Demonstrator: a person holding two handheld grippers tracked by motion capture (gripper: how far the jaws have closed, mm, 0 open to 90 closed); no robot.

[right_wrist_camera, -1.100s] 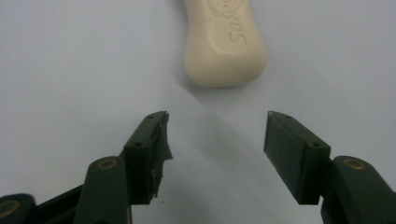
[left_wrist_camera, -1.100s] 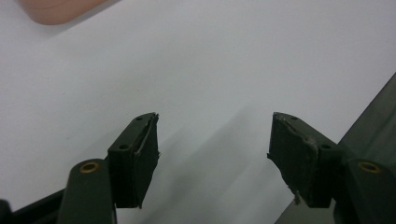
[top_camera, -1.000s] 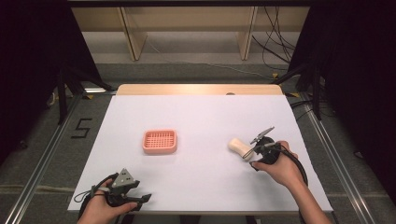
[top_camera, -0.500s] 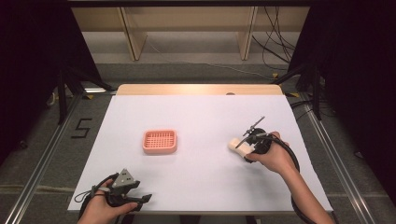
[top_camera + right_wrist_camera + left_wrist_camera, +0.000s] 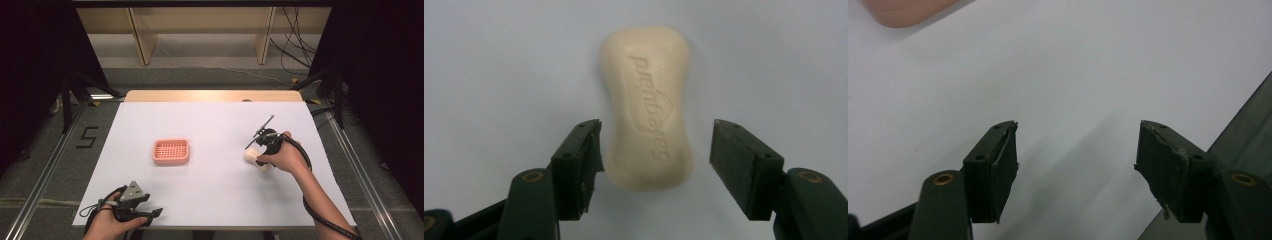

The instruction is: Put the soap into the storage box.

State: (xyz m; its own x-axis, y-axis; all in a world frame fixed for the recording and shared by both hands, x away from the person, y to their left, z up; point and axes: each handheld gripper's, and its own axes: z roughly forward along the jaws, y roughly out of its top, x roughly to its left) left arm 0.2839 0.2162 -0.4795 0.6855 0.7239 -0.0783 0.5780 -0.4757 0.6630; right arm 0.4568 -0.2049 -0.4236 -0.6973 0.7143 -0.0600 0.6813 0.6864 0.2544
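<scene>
The left gripper is held at the near tabletop edge, jaws wide with nothing between them. The right gripper has just been opening; its jaws stand wide around the near end of the cream, waisted soap bar, lying flat. A pink perforated plastic tray sits farther left.

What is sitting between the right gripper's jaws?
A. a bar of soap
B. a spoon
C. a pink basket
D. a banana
A: in the right gripper view a cream bar of soap with stamped letters lies on the white table between the open jaws of the right gripper, which do not press on it.
</scene>
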